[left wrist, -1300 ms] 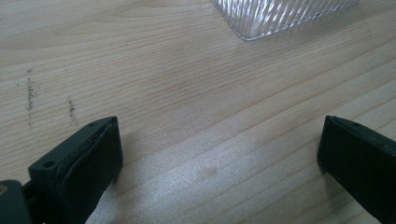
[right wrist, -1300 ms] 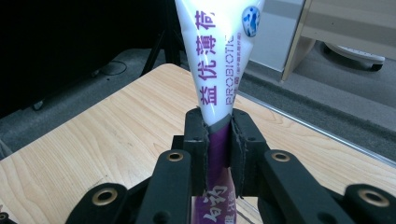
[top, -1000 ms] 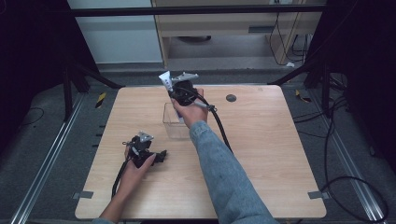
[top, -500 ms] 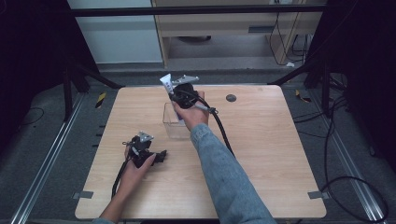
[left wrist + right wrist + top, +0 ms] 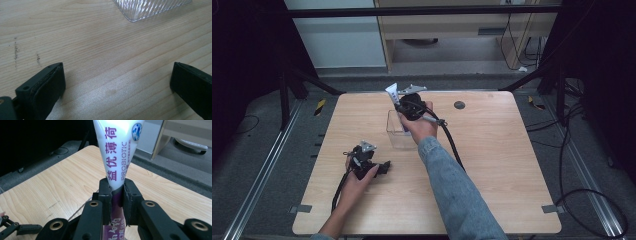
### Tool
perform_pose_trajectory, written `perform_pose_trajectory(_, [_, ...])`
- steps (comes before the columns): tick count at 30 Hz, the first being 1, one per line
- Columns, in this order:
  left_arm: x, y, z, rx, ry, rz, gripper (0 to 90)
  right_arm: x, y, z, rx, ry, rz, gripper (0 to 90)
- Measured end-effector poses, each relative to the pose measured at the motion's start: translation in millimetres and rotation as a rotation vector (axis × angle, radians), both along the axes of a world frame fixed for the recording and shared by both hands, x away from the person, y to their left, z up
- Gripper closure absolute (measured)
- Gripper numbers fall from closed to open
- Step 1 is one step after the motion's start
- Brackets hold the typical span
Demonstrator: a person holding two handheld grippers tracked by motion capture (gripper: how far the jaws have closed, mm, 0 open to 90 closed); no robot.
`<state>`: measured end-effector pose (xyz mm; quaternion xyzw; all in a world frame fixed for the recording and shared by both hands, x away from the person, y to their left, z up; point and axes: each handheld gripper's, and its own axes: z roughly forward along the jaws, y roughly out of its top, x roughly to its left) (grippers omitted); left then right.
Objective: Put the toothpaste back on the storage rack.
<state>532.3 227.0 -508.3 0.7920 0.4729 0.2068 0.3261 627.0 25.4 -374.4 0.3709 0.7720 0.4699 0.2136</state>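
Right tongs (image 5: 116, 195) clamp a toothpaste tube (image 5: 117, 147) above the clear box (image 5: 398, 131); left tongs (image 5: 117, 82) gape empty.

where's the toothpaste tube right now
The toothpaste tube is clamped in the right gripper, held over the clear plastic box near the table's far edge.

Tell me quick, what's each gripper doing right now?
Left gripper: open, holding nothing, low over the table.
Right gripper: closed on a toothpaste tube, above the clear box.

A light wooden table (image 5: 492, 165) fills the middle of the high view. A clear plastic container (image 5: 396, 134) (ribbed base) stands left of its centre, and a small dark round disc (image 5: 459, 105) lies near its upper edge.
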Motion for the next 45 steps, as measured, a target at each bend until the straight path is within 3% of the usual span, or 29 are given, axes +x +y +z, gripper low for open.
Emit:
perform_pose_trajectory(24, [0.0,-0.1,-0.1,-0.002,0.001,0.001,0.0,-8.2,1.6,-19.0,-0.02,0.034,0.011,78.8])
perform_pose_trajectory(45, [0.1,-0.1,-0.1,-0.002,0.001,0.0,0.0,-11.1,8.3,-21.5,-0.023,0.041,0.008,78.8])
